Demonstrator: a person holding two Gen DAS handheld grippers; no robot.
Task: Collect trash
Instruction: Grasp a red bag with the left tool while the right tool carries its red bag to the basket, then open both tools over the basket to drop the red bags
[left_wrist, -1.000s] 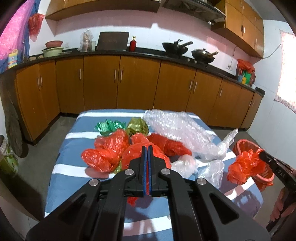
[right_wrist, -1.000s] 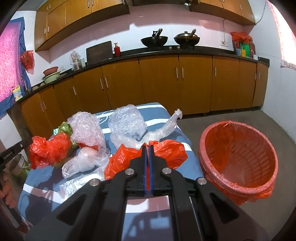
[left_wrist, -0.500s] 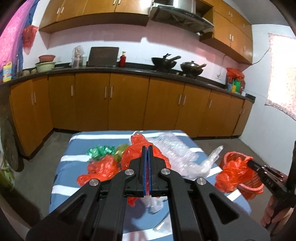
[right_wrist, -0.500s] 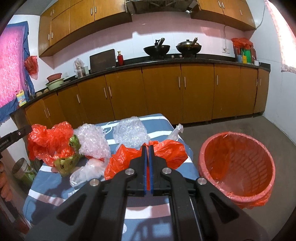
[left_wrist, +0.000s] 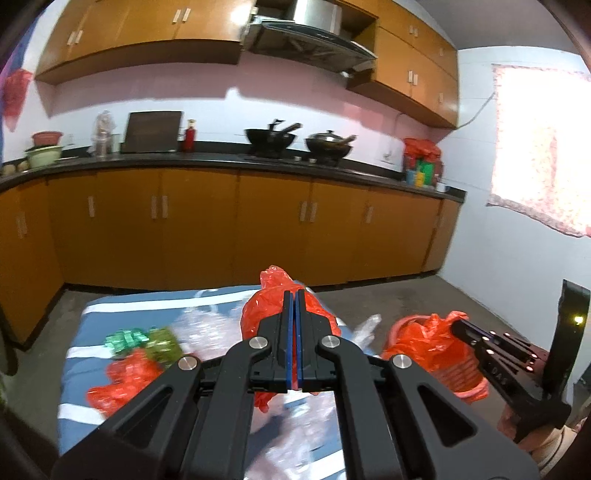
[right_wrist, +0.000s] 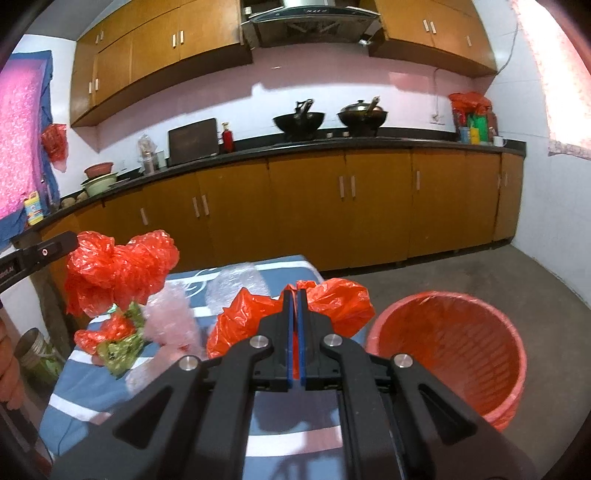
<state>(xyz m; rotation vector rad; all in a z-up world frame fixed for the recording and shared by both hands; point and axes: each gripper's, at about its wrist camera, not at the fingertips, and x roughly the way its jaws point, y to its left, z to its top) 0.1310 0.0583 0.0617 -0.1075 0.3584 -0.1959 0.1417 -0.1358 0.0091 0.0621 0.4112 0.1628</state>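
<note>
Daylight blows out the curtained window (left_wrist: 543, 147) at right, glare washing the pink wall (right_wrist: 295, 85), while fisheye distortion bends the counter (right_wrist: 295, 147), dark vignetting rims both views, and motion blur smears the table (left_wrist: 110, 387).

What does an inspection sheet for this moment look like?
Surface: striped blue cloth over the table.
Job's things: red basket on the floor, right of the table; red bags, green wrappers and bubble wrap on the cloth.
Clutter: nothing seen.
Grippers: left gripper shut on a red bag; right gripper shut on another red bag.
Cables: wire on the wall.
Surroundings: cabinets, two woks.
</note>
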